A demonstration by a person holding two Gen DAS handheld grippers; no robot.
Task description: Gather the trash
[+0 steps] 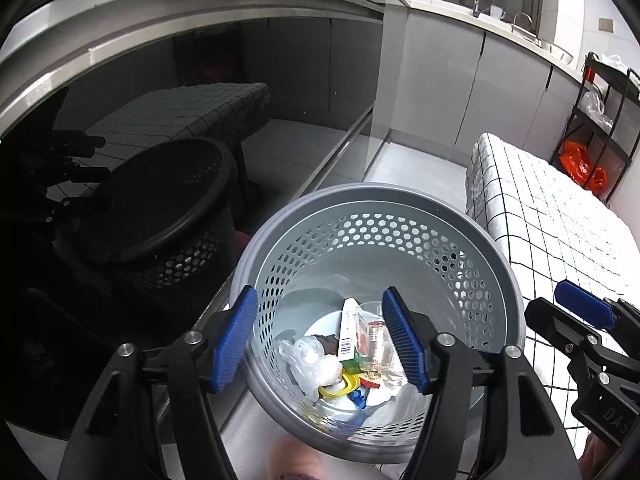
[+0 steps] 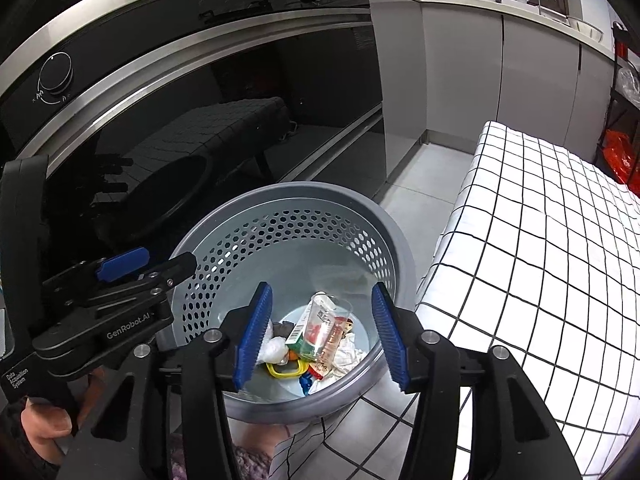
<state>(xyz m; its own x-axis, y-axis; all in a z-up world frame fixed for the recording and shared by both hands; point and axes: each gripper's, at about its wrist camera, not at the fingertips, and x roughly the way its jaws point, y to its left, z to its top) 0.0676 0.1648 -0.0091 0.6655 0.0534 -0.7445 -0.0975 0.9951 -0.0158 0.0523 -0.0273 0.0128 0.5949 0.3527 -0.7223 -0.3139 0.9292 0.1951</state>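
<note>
1. Left gripper jaws apart, nothing clamped, hanging over the mouth of the grey perforated bin
2. Right gripper jaws apart too, empty, also above the bin
3. Trash sits at the bin bottom: clear plastic cup, green-white carton, crumpled white plastic, yellow ring, small blue bits
4. Bin stands on the floor between the dark glass oven front and the table with a white grid cloth
5. A hand grips the left tool's handle at lower left of the right view
</note>
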